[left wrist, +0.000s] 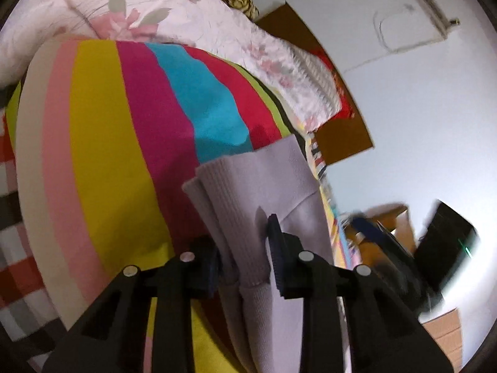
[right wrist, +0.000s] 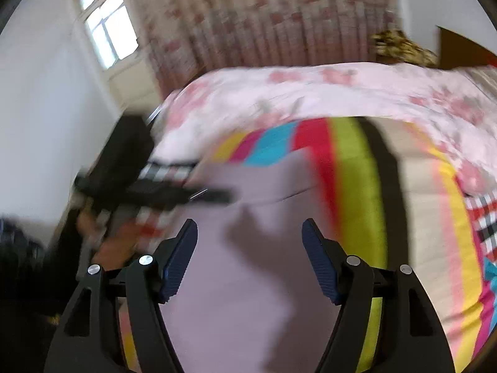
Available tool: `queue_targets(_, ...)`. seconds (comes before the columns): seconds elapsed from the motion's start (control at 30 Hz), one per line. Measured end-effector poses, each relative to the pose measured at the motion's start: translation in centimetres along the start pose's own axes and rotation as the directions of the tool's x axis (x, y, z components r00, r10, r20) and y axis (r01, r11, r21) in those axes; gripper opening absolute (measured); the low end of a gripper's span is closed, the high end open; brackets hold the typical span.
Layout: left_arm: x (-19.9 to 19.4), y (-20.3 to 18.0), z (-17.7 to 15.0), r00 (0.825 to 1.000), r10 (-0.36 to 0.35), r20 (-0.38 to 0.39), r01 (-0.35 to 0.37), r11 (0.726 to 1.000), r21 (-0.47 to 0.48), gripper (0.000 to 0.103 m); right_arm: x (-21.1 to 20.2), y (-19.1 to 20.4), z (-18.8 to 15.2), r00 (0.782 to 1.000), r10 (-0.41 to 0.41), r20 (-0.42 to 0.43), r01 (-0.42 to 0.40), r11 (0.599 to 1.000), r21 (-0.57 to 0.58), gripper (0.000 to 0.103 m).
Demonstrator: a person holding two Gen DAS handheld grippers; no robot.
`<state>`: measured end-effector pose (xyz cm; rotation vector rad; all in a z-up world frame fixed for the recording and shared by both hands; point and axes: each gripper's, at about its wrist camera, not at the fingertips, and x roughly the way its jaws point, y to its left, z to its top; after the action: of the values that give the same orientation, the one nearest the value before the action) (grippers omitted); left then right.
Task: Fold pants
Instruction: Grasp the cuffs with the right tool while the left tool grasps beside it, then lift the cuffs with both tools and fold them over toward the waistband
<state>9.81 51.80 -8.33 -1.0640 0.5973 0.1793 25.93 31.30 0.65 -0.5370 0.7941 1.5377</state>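
Note:
The lilac pants (right wrist: 248,279) lie spread on a bed's striped sheet (right wrist: 357,186). My right gripper (right wrist: 248,223) hovers open just above them, with nothing between its fingers. In the left wrist view my left gripper (left wrist: 240,233) is shut on a bunched end of the pants (left wrist: 279,180), where the ribbed cuff (left wrist: 223,199) folds over. The cloth stands up between the pads and is lifted off the sheet (left wrist: 102,155). In the right wrist view the left gripper (right wrist: 214,197) is a black blur at the pants' left edge.
A pink floral quilt (left wrist: 174,21) (right wrist: 310,93) is heaped along the far side of the bed. A red and white checked cloth (left wrist: 12,242) lies at the bed's edge. A brown headboard (left wrist: 341,136), white walls, a flowered curtain (right wrist: 264,18) and a window (right wrist: 108,31) surround the bed.

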Motion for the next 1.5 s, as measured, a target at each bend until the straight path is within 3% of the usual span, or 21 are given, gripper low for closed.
queue_targets(0.1, 0.2, -1.6, 0.6, 0.999, 0.041, -0.022, -0.040, 0.999, 0.024, 0.031, 2.7, 5.3, -0.8, 0.997, -0.017, -0.081, 0.011, 0.997, -0.074, 0.068)
queue_targets(0.17, 0.6, -1.8, 0.8, 0.999, 0.040, -0.035, -0.039, 0.999, 0.019, 0.038, 5.2, 8.2, -1.3, 0.985, -0.122, -0.124, 0.100, 0.980, -0.170, 0.068)
queue_targets(0.23, 1.0, -1.9, 1.2, 0.998, 0.026, -0.054, -0.025, 1.000, 0.011, 0.045, 8.1, 10.7, -2.3, 0.941, -0.309, -0.140, 0.254, 0.916, -0.311, 0.063)
queue_targets(0.27, 1.1, -1.9, 1.3, 0.998, 0.001, -0.061, -0.001, 1.000, 0.013, 0.052, 9.4, 11.0, -2.7, 0.905, -0.405, -0.130, 0.338, 0.870, -0.358, 0.052)
queue_targets(0.33, 0.7, -1.3, 1.4, 0.993, -0.094, -0.071, 0.094, 0.996, -0.006, 0.060, 10.3, 10.8, -3.3, 0.873, -0.469, -0.132, 0.390, 0.834, -0.390, 0.037)
queue_targets(0.37, 0.5, -0.8, 1.4, 0.990, -0.118, -0.072, 0.117, 0.993, -0.018, 0.068, 10.2, 10.7, -3.4, 0.870, -0.478, -0.121, 0.400, 0.827, -0.394, 0.012)
queue_targets(0.47, -0.8, 0.2, 0.8, 0.998, -0.059, -0.039, 0.059, 0.998, -0.002, 0.091, 8.1, 10.7, -3.0, 0.884, -0.465, -0.039, 0.426, 0.838, -0.341, 0.011)
queue_targets(0.53, -0.9, 0.8, 0.1, 0.995, -0.087, -0.051, 0.087, 0.996, -0.003, 0.093, 6.4, 10.1, -2.6, 0.905, -0.425, -0.012, 0.405, 0.870, -0.280, 0.011)
queue_targets(0.67, 1.0, 0.0, -0.8, 0.977, -0.185, -0.105, 0.186, 0.983, -0.003, 0.093, 5.5, 9.5, -2.3, 0.916, -0.402, 0.002, 0.390, 0.888, -0.245, 0.011)
queue_targets(0.73, 2.1, -0.8, -0.6, 0.974, -0.211, -0.084, 0.212, 0.977, -0.001, 0.091, 6.5, 9.5, -2.0, 0.921, -0.390, -0.012, 0.376, 0.893, -0.247, 0.014)
queue_targets(0.77, 2.8, -1.1, -0.3, 0.977, -0.203, -0.072, 0.204, 0.979, 0.012, 0.081, 6.8, 9.5, -2.1, 0.927, -0.374, -0.022, 0.358, 0.901, -0.244, 0.018)
queue_targets(0.8, 3.3, -1.2, 0.0, 0.981, -0.182, -0.069, 0.184, 0.983, 0.022, 0.040, 6.9, 9.5, -2.2, 0.943, -0.332, -0.040, 0.313, 0.920, -0.237, 0.024)
queue_targets(0.87, 4.2, -1.2, 0.3, 0.993, -0.086, -0.081, 0.089, 0.995, 0.034, 0.019, 5.9, 9.1, -2.4, 0.958, -0.278, -0.075, 0.258, 0.944, -0.205, 0.066)
queue_targets(0.97, 3.6, -0.8, 0.0, 0.994, -0.080, -0.074, 0.086, 0.994, 0.068, 0.018, 0.1, 7.2, -4.2, 0.984, -0.178, -0.030, 0.175, 0.982, -0.067, 0.066)
queue_targets(1.03, 3.0, -0.8, 0.0, 0.992, -0.107, -0.071, 0.114, 0.988, 0.107, 0.018, -3.0, 5.6, -6.0, 0.982, -0.188, -0.004, 0.188, 0.982, 0.035, 0.067)
queue_targets(1.1, 1.9, -1.2, 0.2, 0.987, -0.150, -0.062, 0.158, 0.973, 0.167, 0.018, -5.0, 4.2, -8.8, 0.969, -0.244, -0.038, 0.247, 0.960, 0.131, 0.067)
queue_targets(1.23, 0.7, -4.3, -0.2, 0.992, -0.125, -0.024, 0.126, 0.944, 0.305, 0.018, -4.2, 4.0, -11.8, 0.943, -0.307, -0.130, 0.328, 0.924, 0.199, 0.067)
queue_targets(1.3, 0.0, -5.4, -0.4, 0.991, -0.137, -0.007, 0.132, 0.939, 0.318, 0.018, -2.0, 4.9, -12.3, 0.939, -0.298, -0.173, 0.328, 0.926, 0.186, 0.072)
queue_targets(1.33, -0.8, -6.6, -0.7, 0.989, -0.150, 0.007, 0.139, 0.932, 0.336, 0.018, -1.1, 5.8, -12.2, 0.924, -0.350, -0.155, 0.370, 0.920, 0.130, 0.077)
queue_targets(1.37, -1.6, -7.9, -1.1, 0.987, -0.161, 0.021, 0.142, 0.920, 0.364, 0.018, -1.2, 6.1, -12.6, 0.910, -0.395, -0.128, 0.408, 0.907, 0.101, 0.080)
queue_targets(1.5, -4.8, -15.0, -3.9, 0.980, -0.186, 0.069, 0.123, 0.842, 0.526, 0.018, -3.3, 5.1, -12.8, 0.896, -0.421, -0.141, 0.443, 0.860, 0.251, 0.079)
